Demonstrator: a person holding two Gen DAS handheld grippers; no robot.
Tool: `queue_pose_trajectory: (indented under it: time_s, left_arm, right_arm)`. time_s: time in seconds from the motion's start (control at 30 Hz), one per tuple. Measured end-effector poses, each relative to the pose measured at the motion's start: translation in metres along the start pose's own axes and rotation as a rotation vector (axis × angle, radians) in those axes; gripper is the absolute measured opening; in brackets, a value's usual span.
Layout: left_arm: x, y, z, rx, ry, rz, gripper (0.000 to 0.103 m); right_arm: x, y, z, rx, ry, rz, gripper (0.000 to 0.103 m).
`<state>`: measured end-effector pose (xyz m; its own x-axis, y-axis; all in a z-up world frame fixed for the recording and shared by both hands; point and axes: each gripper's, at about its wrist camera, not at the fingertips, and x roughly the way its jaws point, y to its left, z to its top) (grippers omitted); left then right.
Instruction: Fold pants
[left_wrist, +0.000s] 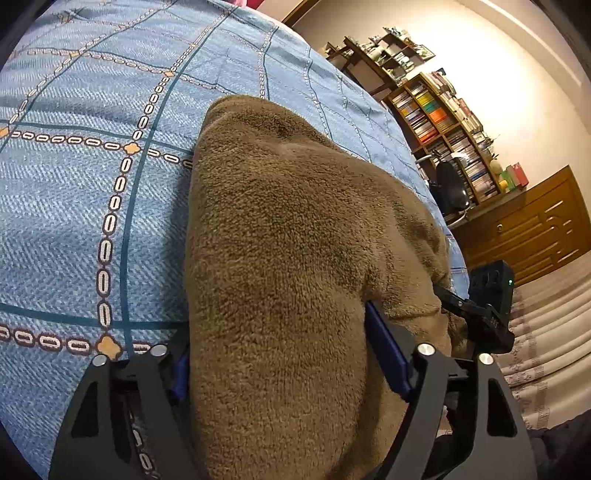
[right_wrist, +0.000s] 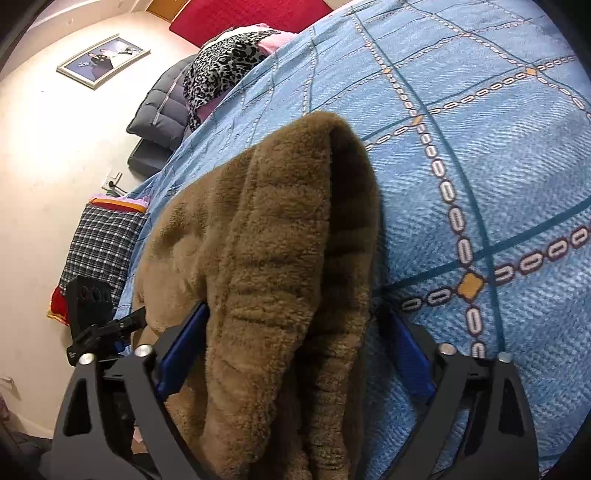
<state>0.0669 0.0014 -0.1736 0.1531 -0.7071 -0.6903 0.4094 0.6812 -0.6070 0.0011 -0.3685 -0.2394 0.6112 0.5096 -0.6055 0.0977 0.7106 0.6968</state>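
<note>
The thick brown fleece pants (left_wrist: 280, 236) lie bunched on the bed's blue quilt with chain-pattern checks (left_wrist: 74, 206). The left hand-held gripper (left_wrist: 277, 369) straddles one fold, blue pads (left_wrist: 388, 354) wide apart against the fleece. The right hand-held gripper (right_wrist: 295, 354) likewise brackets the ribbed waistband end (right_wrist: 332, 258); whether either truly pinches, I cannot tell.

Pants (left_wrist: 280, 258): brown, thick fleece with a plush nap, bunched into a folded bundle of several layers. Right wrist view shows a rounded fold at the far end (right_wrist: 332, 125) and ribbed, gathered fabric along one side. Bundle lies on the blue patterned bedspread (left_wrist: 74, 203), near the bed's edge, its near end raised toward the cameras.
</note>
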Motion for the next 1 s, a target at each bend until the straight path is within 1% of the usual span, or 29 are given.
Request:
queue_pose_trajectory:
  time_s: [0.03,0.07,0.2,0.3,0.47,0.57,0.7,0.83,1.0]
  left_arm:
    - [-0.001,-0.002,0.000,0.004,-0.003,0.002,0.073]
    - [-0.003,-0.003,0.000,0.006,-0.004,0.005,0.069]
    - [-0.010,-0.010,-0.002,0.016,-0.021,0.013,0.057]
    - [-0.016,-0.022,0.001,0.047,-0.032,0.022,0.053]
    - [-0.023,-0.045,0.019,0.080,-0.067,0.019,0.052]
    - [-0.020,-0.059,0.038,0.112,-0.094,0.016,0.052]
    - [-0.004,-0.075,0.069,0.135,-0.114,0.008,0.052]
    - [0.024,-0.091,0.112,0.153,-0.130,-0.013,0.052]
    - [0.066,-0.108,0.161,0.175,-0.127,-0.030,0.052]
  right_arm:
    - [0.001,0.000,0.000,0.008,0.004,0.008,0.076]
    - [0.002,-0.001,0.000,0.017,0.001,0.011,0.073]
    - [-0.003,-0.001,0.001,0.021,-0.012,0.027,0.057]
    - [-0.011,0.004,0.003,0.002,-0.024,0.027,0.052]
    - [-0.028,0.014,0.014,-0.028,-0.073,0.044,0.052]
    - [-0.039,0.018,0.035,-0.066,-0.119,0.040,0.052]
    - [-0.050,0.021,0.069,-0.104,-0.172,0.004,0.051]
    - [-0.059,0.018,0.113,-0.135,-0.230,-0.038,0.051]
    - [-0.066,-0.003,0.170,-0.138,-0.271,-0.100,0.051]
